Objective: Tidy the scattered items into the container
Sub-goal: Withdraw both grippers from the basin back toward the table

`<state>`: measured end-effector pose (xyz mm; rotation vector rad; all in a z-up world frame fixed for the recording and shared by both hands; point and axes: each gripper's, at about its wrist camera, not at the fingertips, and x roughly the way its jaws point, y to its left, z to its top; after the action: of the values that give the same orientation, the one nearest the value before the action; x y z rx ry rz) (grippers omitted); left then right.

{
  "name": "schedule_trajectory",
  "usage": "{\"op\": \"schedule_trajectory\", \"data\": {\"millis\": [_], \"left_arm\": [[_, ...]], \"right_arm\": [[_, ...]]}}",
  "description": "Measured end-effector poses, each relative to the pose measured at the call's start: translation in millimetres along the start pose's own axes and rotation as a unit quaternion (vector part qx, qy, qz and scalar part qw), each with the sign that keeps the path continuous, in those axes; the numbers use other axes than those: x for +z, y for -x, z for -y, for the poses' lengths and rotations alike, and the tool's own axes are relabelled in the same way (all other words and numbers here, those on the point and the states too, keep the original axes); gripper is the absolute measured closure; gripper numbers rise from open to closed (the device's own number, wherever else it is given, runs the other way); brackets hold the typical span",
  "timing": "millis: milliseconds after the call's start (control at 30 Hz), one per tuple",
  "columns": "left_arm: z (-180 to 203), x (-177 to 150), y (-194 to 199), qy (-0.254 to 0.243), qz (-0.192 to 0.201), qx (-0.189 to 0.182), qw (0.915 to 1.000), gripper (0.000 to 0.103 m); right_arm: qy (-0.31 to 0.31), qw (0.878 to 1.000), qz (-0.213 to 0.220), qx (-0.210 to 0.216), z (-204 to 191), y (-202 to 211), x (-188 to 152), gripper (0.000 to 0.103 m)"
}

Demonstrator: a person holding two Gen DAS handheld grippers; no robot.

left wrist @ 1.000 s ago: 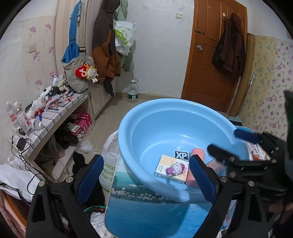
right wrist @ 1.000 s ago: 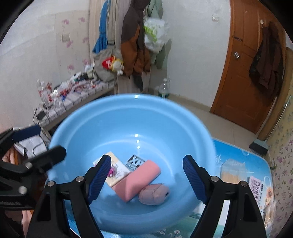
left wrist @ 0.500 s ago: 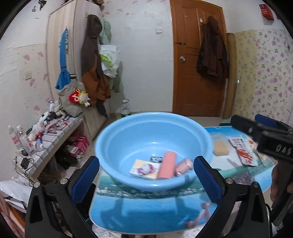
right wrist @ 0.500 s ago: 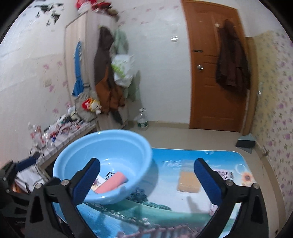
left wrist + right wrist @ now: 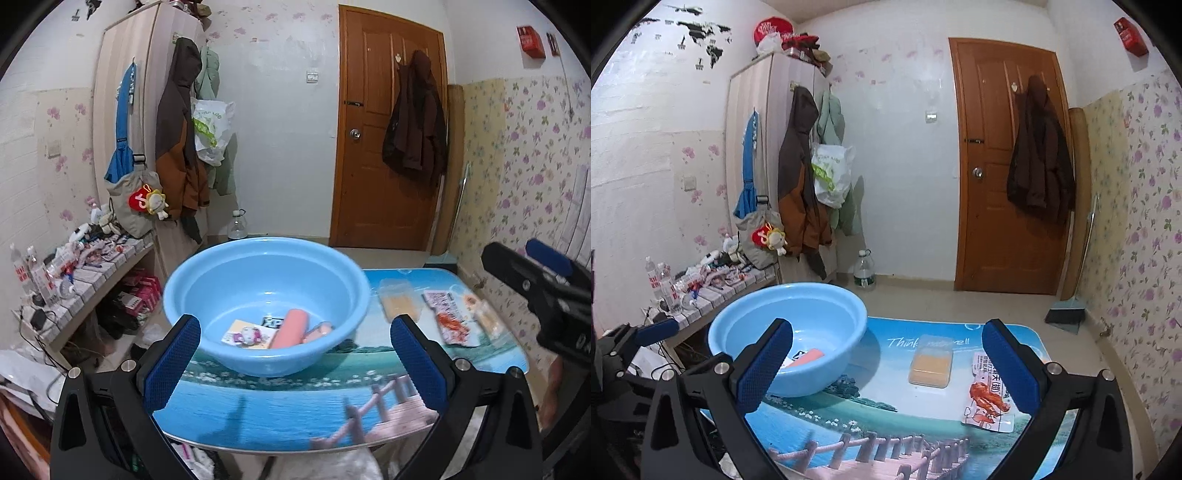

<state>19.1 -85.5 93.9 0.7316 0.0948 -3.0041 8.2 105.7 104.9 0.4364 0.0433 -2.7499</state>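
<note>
A light blue basin [image 5: 266,273] [image 5: 820,310] stands on the left of the picture-printed table [image 5: 295,402] [image 5: 871,417]. Inside lie a cartoon card box [image 5: 248,334], a pink roll [image 5: 288,328], a small pink item [image 5: 318,329] and a black-and-white tag [image 5: 272,322]. On the table to its right lie a clear pack with an orange block [image 5: 399,302] [image 5: 931,365] and a red-printed snack packet [image 5: 448,314] [image 5: 988,397]. My left gripper [image 5: 295,363] is open and empty, held back in front of the basin. My right gripper [image 5: 886,363] is open and empty above the table's near side.
A cluttered low shelf [image 5: 74,258] with bottles stands at the left. A wardrobe [image 5: 125,122] with hanging coats and bags is behind it. A wooden door [image 5: 388,147] with a dark jacket is at the back. A water bottle [image 5: 864,271] and a dustpan [image 5: 1065,312] sit on the floor.
Both grippers have pulled back and up from the basin, which now looks smaller and farther. The right gripper has swung right, so the table's packets have come into view. Both stay open.
</note>
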Motion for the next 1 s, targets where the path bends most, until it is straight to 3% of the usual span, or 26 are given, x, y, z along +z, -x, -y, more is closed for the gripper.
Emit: {"op": "schedule_trajectory", "data": {"millis": [267,500,633,833,1000], "left_arm": [[29.4,-0.9,7.1,-0.023,0.006,-0.016,0.9996,0.0],[42.9,-2.1,7.9,-0.032,0.003,-0.02,0.9993,0.0],[44.1,-3.2,6.4,-0.029,0.0,-0.016,0.9994,0.0],[50.1,-5.4,3.4,-0.027,-0.008,-0.017,0.9995,0.0],[57.1,-4.5,3.3,-0.035,-0.005,-0.016,0.9993,0.0]], "right_arm": [[-0.011,1.0,0.028,0.0,8.0,25.8,-7.1,0.0],[-0.024,1.0,0.003,0.016,20.3,26.1,-16.2,0.0],[-0.068,0.998,-0.002,0.02,38.4,26.4,-23.8,0.0],[-0.076,0.997,0.016,-0.009,52.2,29.1,-25.1,0.0],[-0.066,0.998,0.0,-0.021,56.8,25.6,-27.7,0.0]]}}
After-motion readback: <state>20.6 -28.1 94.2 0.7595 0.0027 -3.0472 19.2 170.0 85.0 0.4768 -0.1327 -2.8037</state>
